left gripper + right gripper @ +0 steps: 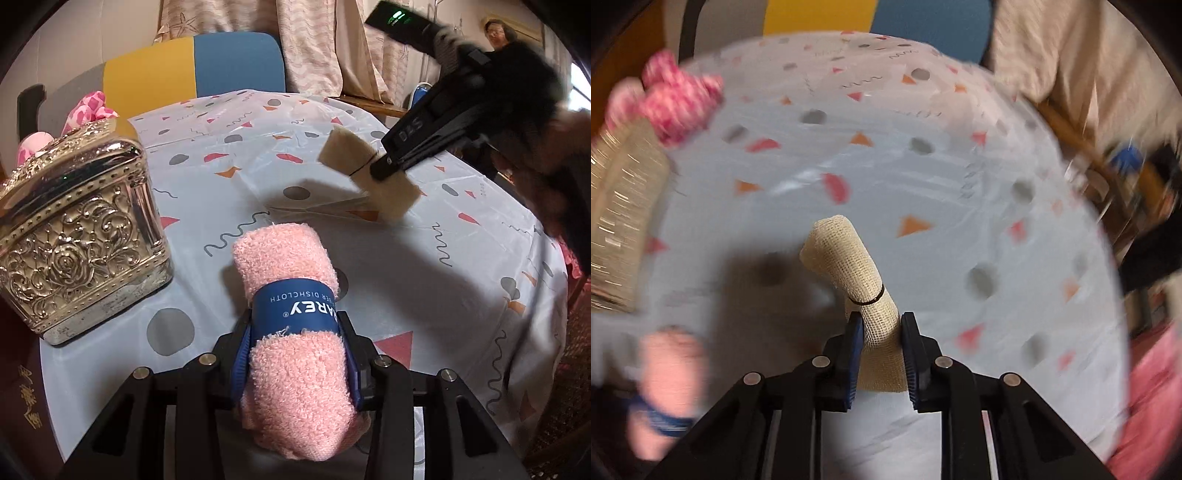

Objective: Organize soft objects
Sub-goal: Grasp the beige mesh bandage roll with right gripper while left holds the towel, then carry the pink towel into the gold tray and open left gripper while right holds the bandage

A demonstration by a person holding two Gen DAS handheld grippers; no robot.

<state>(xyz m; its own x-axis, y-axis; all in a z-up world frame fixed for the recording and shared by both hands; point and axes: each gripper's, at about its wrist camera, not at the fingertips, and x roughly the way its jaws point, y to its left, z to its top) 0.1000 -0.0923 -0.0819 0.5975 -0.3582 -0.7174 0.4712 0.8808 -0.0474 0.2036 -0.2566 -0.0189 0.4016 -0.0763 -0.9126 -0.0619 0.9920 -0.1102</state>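
Left wrist view: the left gripper is clamping its jaws on a pink rolled dishcloth, which is lying between them and sticking out ahead over the patterned tablecloth. Its blue paper band is showing upside-down white lettering, partly readable as "AREY" and "DISHCLOTH". Ahead and left of the jaws, an embossed silver box is standing on the table with pink patterned fabric showing behind it. Farther ahead and right, the right gripper, marked "DAS" on its side, is squeezing a cream mesh roll tied with a thin black band; its jaws are pressing on the roll. Both items appear to be lifted and in transit. Next, each probably needs carrying to the box and releasing, though whether the box is open cannot be told.
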